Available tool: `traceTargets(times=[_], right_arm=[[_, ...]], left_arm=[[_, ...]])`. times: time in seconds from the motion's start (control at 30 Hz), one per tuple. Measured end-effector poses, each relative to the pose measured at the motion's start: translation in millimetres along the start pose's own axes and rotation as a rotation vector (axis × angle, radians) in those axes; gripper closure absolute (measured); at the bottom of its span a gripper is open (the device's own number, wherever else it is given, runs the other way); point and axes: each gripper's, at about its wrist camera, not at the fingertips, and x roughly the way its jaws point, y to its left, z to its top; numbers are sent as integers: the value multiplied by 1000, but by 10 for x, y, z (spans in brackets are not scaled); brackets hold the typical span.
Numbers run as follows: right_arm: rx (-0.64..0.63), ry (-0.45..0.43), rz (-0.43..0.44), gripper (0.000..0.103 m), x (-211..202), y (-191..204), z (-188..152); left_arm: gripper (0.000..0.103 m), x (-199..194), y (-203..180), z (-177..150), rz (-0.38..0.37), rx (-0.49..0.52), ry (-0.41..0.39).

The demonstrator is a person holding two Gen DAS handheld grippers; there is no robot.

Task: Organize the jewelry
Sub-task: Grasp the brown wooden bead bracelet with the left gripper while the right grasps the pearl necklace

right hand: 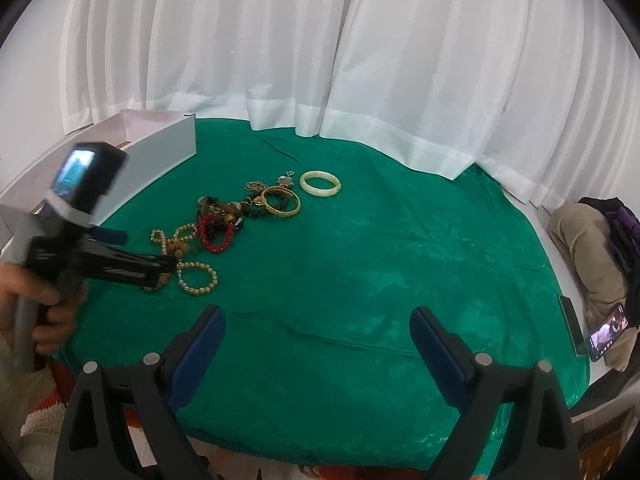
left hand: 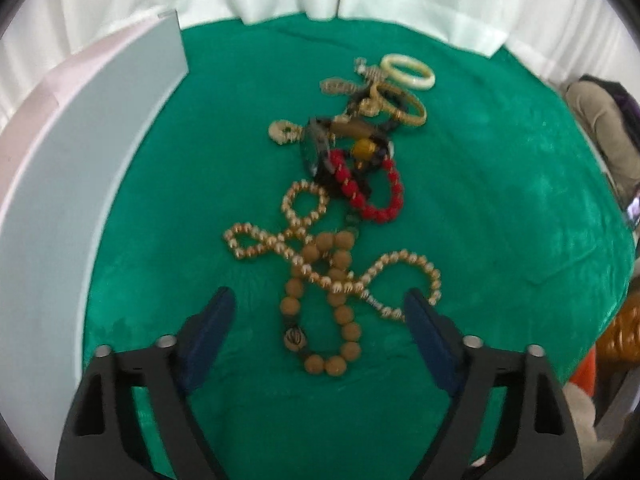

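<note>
Jewelry lies in a heap on the green cloth point(left hand: 500, 200). Nearest me is a brown wooden bead bracelet point(left hand: 352, 330), crossed by a long pale gold bead strand point(left hand: 256, 234). Behind them lie a red bead bracelet point(left hand: 384, 212), a gold bangle point(left hand: 412, 112) and a white bangle point(left hand: 408, 72). My left gripper point(left hand: 320, 300) is open and points steeply down, with the wooden beads between its blue pads point(left hand: 212, 328) but untouched. In the right wrist view the left gripper point(right hand: 149, 252) hangs over the heap's near end. My right gripper point(right hand: 318, 316) is open above bare cloth.
A white open box point(left hand: 80, 200) stands along the left side of the cloth, also in the right wrist view as the box point(right hand: 160, 152). White curtains hang behind. Folded clothes point(right hand: 584, 248) and a lit phone point(right hand: 608, 332) lie at the right. A hand point(right hand: 48, 308) grips the left handle.
</note>
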Motion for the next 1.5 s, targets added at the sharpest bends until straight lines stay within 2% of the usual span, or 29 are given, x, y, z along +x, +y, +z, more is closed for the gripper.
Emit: traceTargets(times=[0.07, 0.13, 0.2, 0.23, 0.27, 0.3, 0.4, 0.47, 0.57, 0.73, 0.8, 0.87, 0.93, 1.03, 1.13, 1.23, 1.33, 1.4, 1.5], right_arm=[[5, 2, 2, 8, 3, -37, -22], [13, 10, 1, 8, 36, -70, -44], [22, 30, 9, 8, 105, -87, -57], [27, 38, 15, 8, 137, -90, -63], [31, 47, 23, 8, 166, -79, -62], [32, 50, 33, 8, 177, -67, -64], [16, 37, 37, 8, 140, -31, -65], [13, 28, 28, 8, 118, -47, -57], [25, 29, 18, 8, 131, -101, -45], [44, 51, 55, 8, 309, -100, -10], [45, 47, 131, 8, 402, -61, 31], [37, 45, 245, 8, 516, -2, 93], [25, 91, 359, 8, 720, 77, 169], [50, 180, 462, 8, 995, 210, 260], [31, 224, 517, 8, 1118, 377, 319], [-72, 240, 560, 9, 1145, 681, 429], [-236, 245, 602, 11, 1276, 1134, 550], [-341, 278, 600, 29, 1474, 1404, 570], [-478, 325, 549, 39, 1745, 1689, 496]], left_arm=[[20, -4, 47, -87, -28, -6, 1], [28, 22, 85, -161, -16, -7, 18], [41, 80, 87, -215, 16, 3, 40], [44, 106, 99, -209, 31, 7, 43], [55, 99, 96, -233, 50, 12, 27], [76, 90, 93, -238, 54, 13, 24], [80, 27, 147, -279, 33, -14, 21], [92, -86, 210, -343, 5, -45, 13], [92, -308, 332, -469, -42, -90, 1], [92, -646, 511, -622, -36, -134, -41], [92, -771, 600, -621, -52, -171, -60], [92, -915, 699, -618, -66, -207, -88], [92, -1059, 763, -586, -60, -226, -119], [92, -1293, 840, -541, -39, -239, -176], [92, -1509, 923, -559, -22, -252, -212], [92, -1614, 970, -598, -9, -263, -219], [92, -1595, 974, -659, -12, -273, -215], [92, -1536, 966, -703, -17, -286, -205], [92, -1445, 958, -765, -33, -304, -190]])
